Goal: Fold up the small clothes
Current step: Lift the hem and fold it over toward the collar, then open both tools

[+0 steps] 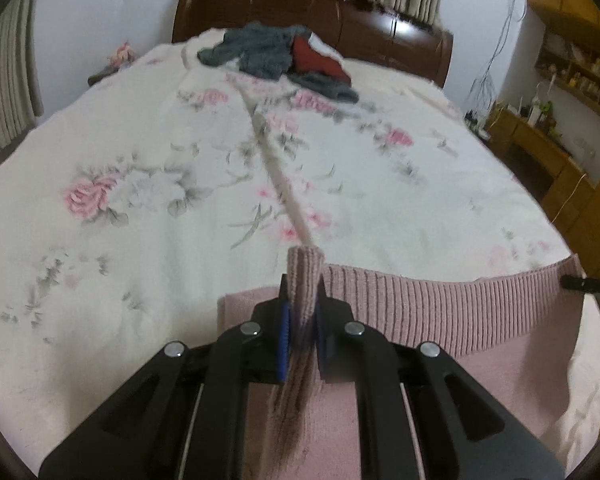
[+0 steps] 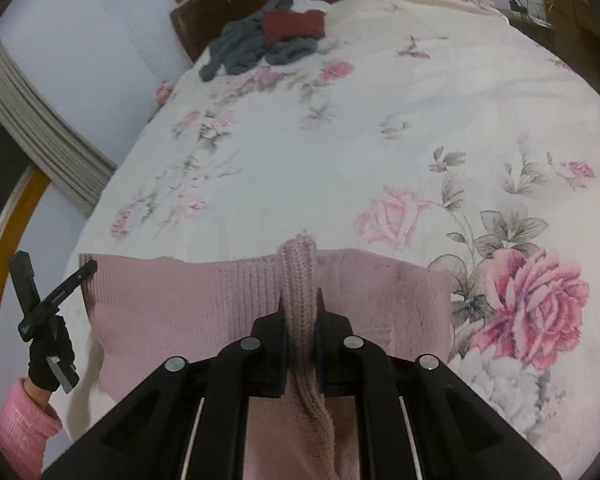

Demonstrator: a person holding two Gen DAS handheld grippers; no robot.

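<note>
Left gripper: the left gripper (image 1: 303,312) is clenched on a bunched fold of the pink knit garment (image 1: 420,320), the ribbed cloth standing up between its blue-padded fingers (image 1: 285,320); in the right wrist view it shows at the far left (image 2: 88,269), its tip at the garment's left corner.
Right gripper: the right gripper (image 2: 300,316) is clenched on another pinch of the same garment, a ridge of ribbed knit rising between its fingers; in the left wrist view only its dark tip (image 1: 572,282) shows at the garment's right corner.
Pink knit garment: it lies on the near part of the bed (image 1: 140,208), its ribbed band stretched straight between the two grippers, the smoother body running back under the cameras.
Hand: a hand in a black glove (image 2: 50,356) grips the left tool's handle, with a fuzzy pink sleeve (image 2: 24,424) at the wrist.
Bed: covered by a cream spread printed with pink roses and grey leaves; a raised seam (image 1: 276,176) runs down its middle toward the left gripper.
Other clothes: a heap of grey clothes (image 1: 256,50) with a dark red piece (image 1: 316,60) on it sits at the far end, well apart from the pink garment, near the brown headboard (image 1: 340,12).
Room: curtains (image 1: 4,80) at the left, wooden shelves (image 1: 572,68) at the right.
</note>
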